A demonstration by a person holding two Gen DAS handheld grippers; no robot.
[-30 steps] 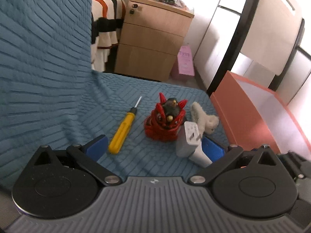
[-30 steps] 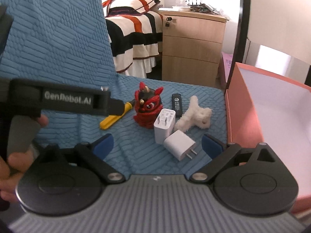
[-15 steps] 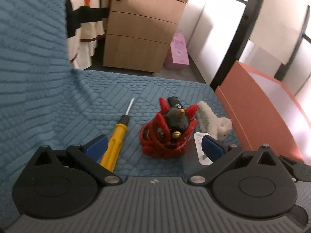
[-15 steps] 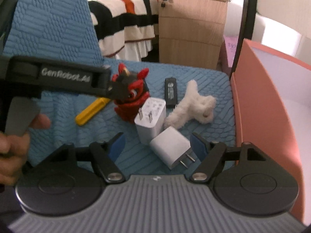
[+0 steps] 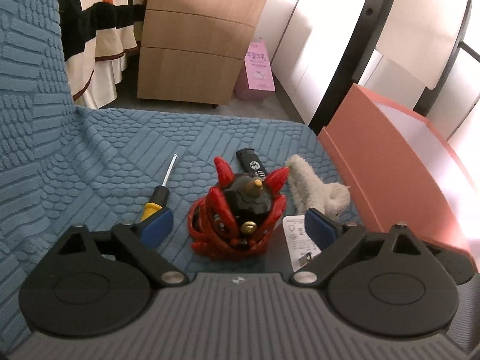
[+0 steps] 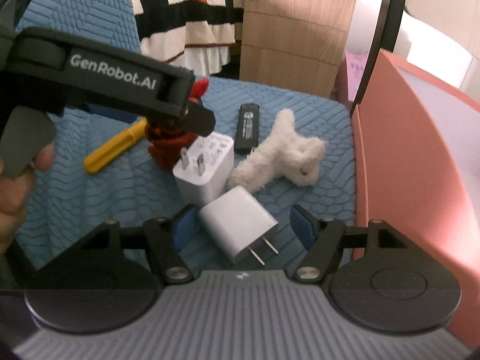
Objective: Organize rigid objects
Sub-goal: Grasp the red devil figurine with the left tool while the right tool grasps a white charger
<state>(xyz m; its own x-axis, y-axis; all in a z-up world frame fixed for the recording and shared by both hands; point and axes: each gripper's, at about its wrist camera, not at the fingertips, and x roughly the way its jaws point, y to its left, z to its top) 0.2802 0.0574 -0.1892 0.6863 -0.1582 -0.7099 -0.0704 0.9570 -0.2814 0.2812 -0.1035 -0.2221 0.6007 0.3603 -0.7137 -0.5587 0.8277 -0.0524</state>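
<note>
Both hand-held grippers have pushed in closer since a second ago: the left hand-held gripper (image 5: 238, 225) now has the red figurine (image 5: 237, 216) between its spread fingers, and the right hand-held gripper (image 6: 243, 225) frames the near charger (image 6: 237, 222), also spread and gripping nothing. All the items lie on the blue textured cover (image 5: 120, 150), left of the orange box (image 5: 390, 162): a screwdriver (image 6: 112, 147) far left, a second charger (image 6: 207, 165) standing just right of the figurine, a black stick (image 6: 247, 127) behind it, and a white plush (image 6: 282, 156) toward the box. I judge the figurine hard, light and spiky, so its horns may snap or slip; the broad lower body is the safer place to pinch. The near charger looks smooth, stiff and light; take it across its flat sides, clear of the prongs. Each gripper is pitched down low over the cover, level from side to side
</note>
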